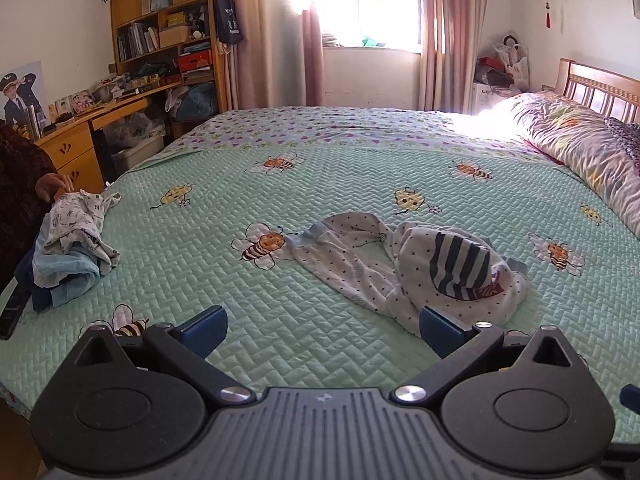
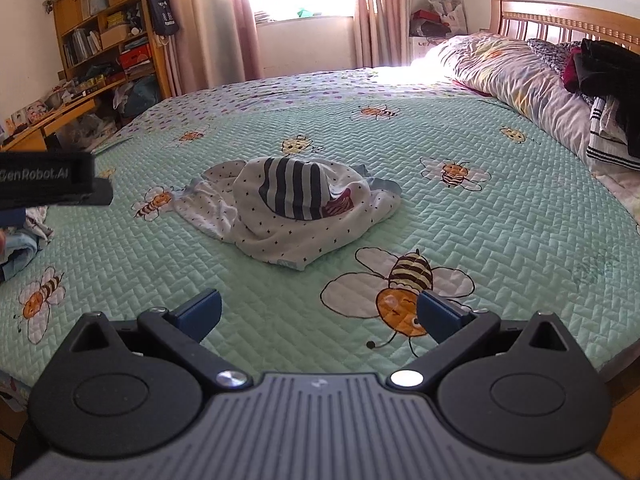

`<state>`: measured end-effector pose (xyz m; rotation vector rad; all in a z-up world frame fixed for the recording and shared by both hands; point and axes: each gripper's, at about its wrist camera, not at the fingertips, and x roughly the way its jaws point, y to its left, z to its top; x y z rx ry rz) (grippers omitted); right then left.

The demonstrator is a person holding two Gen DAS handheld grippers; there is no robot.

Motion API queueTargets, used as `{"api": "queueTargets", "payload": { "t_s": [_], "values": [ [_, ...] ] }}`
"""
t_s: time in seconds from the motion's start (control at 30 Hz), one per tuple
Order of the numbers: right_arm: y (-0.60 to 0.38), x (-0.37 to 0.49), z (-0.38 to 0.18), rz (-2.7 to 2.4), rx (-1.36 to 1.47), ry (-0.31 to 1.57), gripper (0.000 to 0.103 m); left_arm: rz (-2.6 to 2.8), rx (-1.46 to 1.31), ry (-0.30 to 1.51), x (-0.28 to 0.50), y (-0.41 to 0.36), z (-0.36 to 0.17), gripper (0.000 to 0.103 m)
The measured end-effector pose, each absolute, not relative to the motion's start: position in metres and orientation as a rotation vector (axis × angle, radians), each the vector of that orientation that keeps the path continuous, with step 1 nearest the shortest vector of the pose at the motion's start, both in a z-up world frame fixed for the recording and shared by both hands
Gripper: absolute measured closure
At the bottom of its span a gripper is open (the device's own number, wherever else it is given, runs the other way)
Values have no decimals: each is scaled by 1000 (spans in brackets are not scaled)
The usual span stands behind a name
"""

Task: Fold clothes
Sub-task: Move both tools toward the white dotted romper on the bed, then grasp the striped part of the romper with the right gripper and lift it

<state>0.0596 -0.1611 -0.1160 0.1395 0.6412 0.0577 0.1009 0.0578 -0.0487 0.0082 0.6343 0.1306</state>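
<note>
In the left wrist view, the left gripper [image 1: 322, 330] hangs above the near part of a bed [image 1: 280, 360] covered with a green quilted spread printed with bees. Its jaws stand wide apart and hold nothing. Just beyond the right blue finger lies a crumpled white dotted garment [image 1: 360, 264] with a navy-striped panel, one sleeve stretched out to the left toward a printed bee. At the far left edge of the bed sits a pile of clothes [image 1: 68, 248] in white and pale blue, and a person's hand [image 1: 54, 186] touches the top of it. A wooden desk and bookshelf [image 1: 160, 32] stand along the left wall; a window with pink curtains lies far ahead, and a rolled quilt [image 1: 580, 144] rests by the headboard on the right.

In the right wrist view, the right gripper [image 2: 318, 316] also has its jaws spread apart and empty, poised over a large printed bee [image 2: 404, 292]. The dotted garment [image 2: 296, 208] lies in a heap in the middle of the bed, well ahead of the fingers. The side of the left gripper [image 2: 52, 180] enters from the left edge, above the pile of clothes [image 2: 24, 240]. Dark clothing [image 2: 608, 76] is stacked on the quilt at the far right.
</note>
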Motion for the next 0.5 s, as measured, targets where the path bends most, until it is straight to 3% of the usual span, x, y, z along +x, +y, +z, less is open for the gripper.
{"api": "queueTargets", "payload": {
  "t_s": [0.1,0.23,0.5],
  "values": [
    [-168,85,-121,41,194,621,0,182,0,675,129,76,-63,1],
    [-170,129,-132,15,211,618,0,153,-27,709,163,90,-83,8],
    [-172,194,-169,10,173,604,0,62,33,728,216,58,-144,10]
  ]
}}
